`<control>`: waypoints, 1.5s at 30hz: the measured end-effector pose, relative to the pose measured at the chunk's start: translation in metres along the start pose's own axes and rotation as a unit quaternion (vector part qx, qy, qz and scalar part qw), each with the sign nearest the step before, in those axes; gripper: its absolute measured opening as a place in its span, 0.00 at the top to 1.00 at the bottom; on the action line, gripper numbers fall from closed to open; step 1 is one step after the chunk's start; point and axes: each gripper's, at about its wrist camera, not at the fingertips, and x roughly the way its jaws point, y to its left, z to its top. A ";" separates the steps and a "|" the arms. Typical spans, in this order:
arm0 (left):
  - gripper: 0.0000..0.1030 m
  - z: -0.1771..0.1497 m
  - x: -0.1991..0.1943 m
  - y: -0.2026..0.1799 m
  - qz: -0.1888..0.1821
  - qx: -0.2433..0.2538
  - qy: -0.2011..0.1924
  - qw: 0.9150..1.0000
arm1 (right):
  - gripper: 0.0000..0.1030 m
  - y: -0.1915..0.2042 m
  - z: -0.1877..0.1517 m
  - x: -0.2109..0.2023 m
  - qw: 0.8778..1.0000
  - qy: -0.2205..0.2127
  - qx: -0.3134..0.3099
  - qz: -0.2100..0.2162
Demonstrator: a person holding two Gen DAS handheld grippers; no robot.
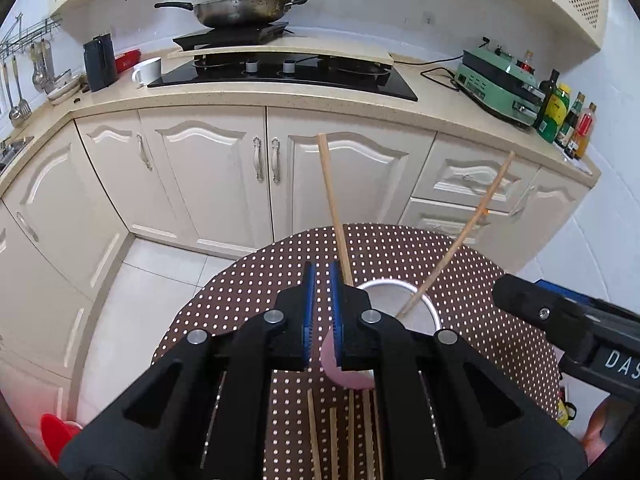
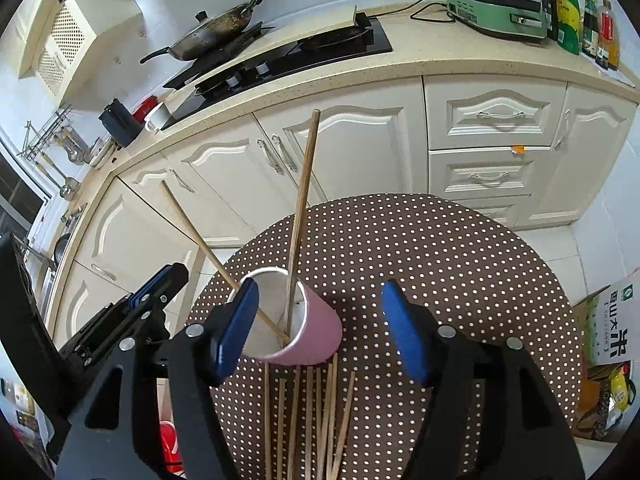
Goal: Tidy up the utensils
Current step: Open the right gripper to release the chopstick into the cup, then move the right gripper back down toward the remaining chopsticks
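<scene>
A pink cup (image 2: 320, 336) with a white inside stands on the dotted table (image 2: 440, 260), tilted toward me in the right wrist view. Two chopsticks lean in it, one steep (image 2: 303, 200) and one slanting left (image 2: 200, 232). Several loose chopsticks (image 2: 312, 412) lie on the cloth in front of the cup. My right gripper (image 2: 320, 320) is open above the cup, its blue pads wide apart and touching nothing. My left gripper (image 1: 322, 276) is shut with nothing between its pads, just left of the cup (image 1: 348, 374), which its right finger partly hides.
Cream cabinets (image 1: 224, 184) and a counter with a black hob (image 1: 280, 72) run behind the round table. A red object (image 1: 56, 432) sits on the floor at the left. A cardboard box (image 2: 612, 344) stands right of the table.
</scene>
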 end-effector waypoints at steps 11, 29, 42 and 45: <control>0.43 -0.016 -0.037 -0.004 0.005 0.006 -0.013 1.000 | 0.18 -0.004 -0.020 -0.033 0.999 -0.017 -0.024 -0.025; 0.24 -0.060 -0.101 -0.019 0.009 0.012 -0.003 1.000 | 0.09 -0.006 -0.071 -0.083 0.998 -0.032 -0.049 -0.016; 0.19 -0.117 -0.135 -0.029 0.061 0.009 0.053 0.997 | 0.08 -0.022 -0.116 -0.101 0.999 0.036 -0.001 0.013; 0.19 -0.128 -0.140 -0.031 0.061 0.002 0.068 0.996 | 0.08 -0.024 -0.130 -0.104 0.999 0.042 0.012 0.010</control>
